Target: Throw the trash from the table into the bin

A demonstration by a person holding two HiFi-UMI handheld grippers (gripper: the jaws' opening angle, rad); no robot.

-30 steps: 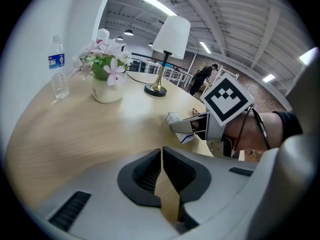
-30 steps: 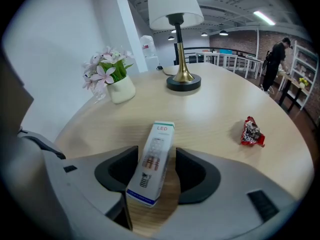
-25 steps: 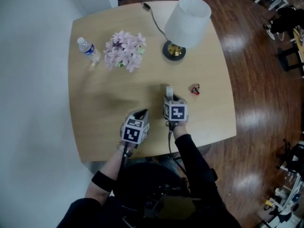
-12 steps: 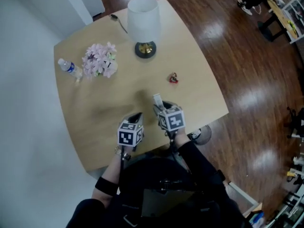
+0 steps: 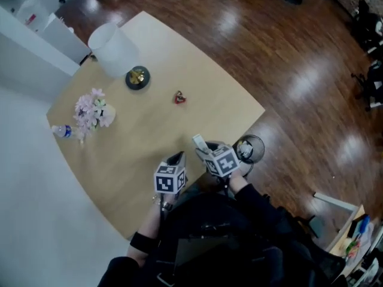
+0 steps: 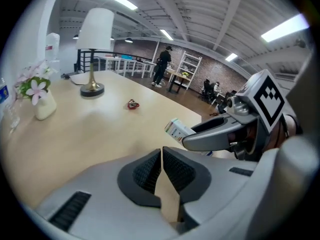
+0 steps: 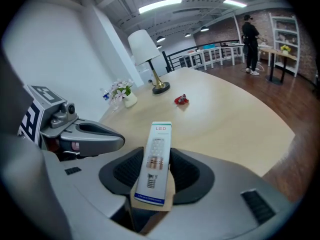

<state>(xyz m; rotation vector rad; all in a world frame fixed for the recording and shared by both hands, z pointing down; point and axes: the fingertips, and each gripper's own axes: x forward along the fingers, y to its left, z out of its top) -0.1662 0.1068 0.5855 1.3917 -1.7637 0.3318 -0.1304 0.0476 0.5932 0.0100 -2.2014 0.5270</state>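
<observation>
My right gripper [image 7: 156, 154] is shut on a white LED bulb box [image 7: 158, 143], which stands up between the pads. In the head view the box [image 5: 198, 142] pokes out over the table's near edge, left of a round wire bin [image 5: 249, 149] on the floor. A small red piece of trash [image 5: 179, 97] lies mid-table, also visible from the right gripper [image 7: 181, 100] and the left gripper [image 6: 132, 104]. My left gripper [image 6: 161, 153] is shut with nothing in it, just left of the right one [image 5: 178, 158].
A white lamp [image 5: 114, 49], a vase of pink flowers [image 5: 91, 111] and a water bottle [image 5: 61, 131] stand at the table's far side. The wooden table [image 5: 149, 154] ends close to my grippers. Dark wood floor surrounds it. A person [image 7: 248, 31] stands far off by shelves.
Both grippers have drawn back toward the table's near edge, the right one carrying the box. The head view has swung, and the wire bin has come into sight.
</observation>
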